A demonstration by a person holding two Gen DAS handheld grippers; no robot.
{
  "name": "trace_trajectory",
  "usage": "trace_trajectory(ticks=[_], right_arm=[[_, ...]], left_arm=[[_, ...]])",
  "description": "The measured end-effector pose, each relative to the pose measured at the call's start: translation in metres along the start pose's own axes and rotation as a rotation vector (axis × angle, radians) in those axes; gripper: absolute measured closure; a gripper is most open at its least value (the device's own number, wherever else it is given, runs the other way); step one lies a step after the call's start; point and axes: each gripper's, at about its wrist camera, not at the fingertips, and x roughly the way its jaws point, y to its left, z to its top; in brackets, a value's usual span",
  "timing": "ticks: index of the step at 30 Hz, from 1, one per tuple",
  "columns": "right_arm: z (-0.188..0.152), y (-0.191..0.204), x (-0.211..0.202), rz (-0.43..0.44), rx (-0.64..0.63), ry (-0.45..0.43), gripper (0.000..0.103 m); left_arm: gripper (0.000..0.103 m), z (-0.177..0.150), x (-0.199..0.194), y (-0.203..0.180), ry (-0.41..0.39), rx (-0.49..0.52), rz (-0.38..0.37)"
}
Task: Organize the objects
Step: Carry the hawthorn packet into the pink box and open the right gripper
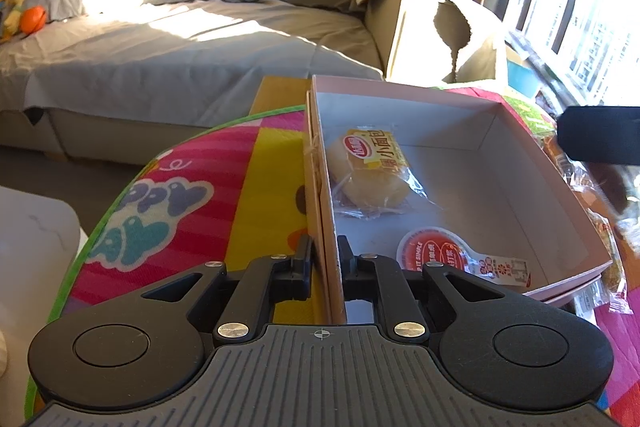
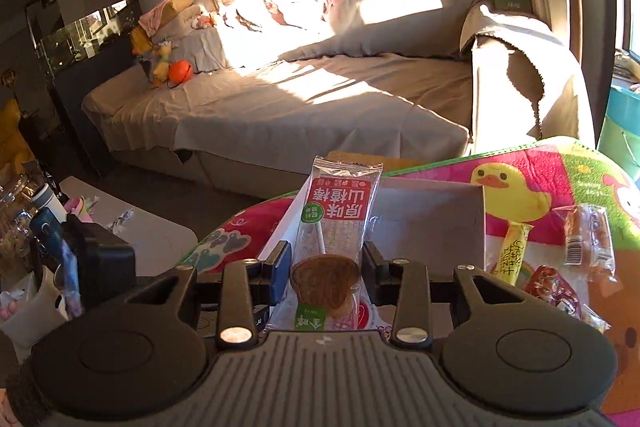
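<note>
Right wrist view: the right gripper (image 2: 326, 267) has its jaws clamped on a hawthorn lollipop packet (image 2: 338, 223), a clear wrapper with a red label band and a brown, ridged disc on a white stick showing through. The packet stands upright between the jaws, above the near end of the cardboard box (image 2: 432, 223), whose far wall rises just behind it.

Left wrist view shows the left gripper (image 1: 324, 259) with its jaws clamped on the box's (image 1: 452, 115) near left wall. Inside, a wrapped small bread (image 1: 370, 169) lies against the left wall and a red-lidded sauce cup (image 1: 434, 253) sits at the near end; the right and far parts of the white floor are bare.

Box and snacks rest on a bright play mat (image 2: 560, 171) covering the tabletop, whose green curved edge runs close behind the box. To the right of the box lie a yellow stick packet (image 2: 512, 253), a clear-wrapped snack (image 2: 590, 233) and a red-wrapped sweet (image 2: 554, 289). A grey-covered sofa (image 2: 304, 99) lies beyond the edge.
</note>
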Motion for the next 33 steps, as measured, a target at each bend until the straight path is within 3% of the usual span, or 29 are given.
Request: trace_trajectory(ticks=[6,10,17,20,25,33], right_arm=[[-0.013,0.000,0.036,-0.054,0.001,0.033,0.066],[-0.018,-0.005,0.049,-0.023,0.035,0.065,0.061],[-0.022,-0.024,0.030,-0.018,0.081,0.033,0.056],[-0.026,-0.041,0.009,-0.055,0.106,-0.006,0.053],[-0.043,-0.077,-0.028,-0.202,0.137,-0.068,0.052],[-0.088,-0.123,-0.053,-0.363,0.196,-0.016,0.051]], left_arm=[[0.089,0.000,0.000,0.000,0.000,-0.001,0.000],[0.089,0.000,0.000,0.000,0.000,0.000,0.000],[0.089,0.000,0.000,0.000,0.000,0.000,0.000],[0.089,0.000,0.000,0.001,0.000,-0.001,0.001],[0.089,-0.001,0.000,0.001,-0.001,0.000,0.000],[0.089,-0.001,-0.001,0.002,0.001,0.005,-0.003]])
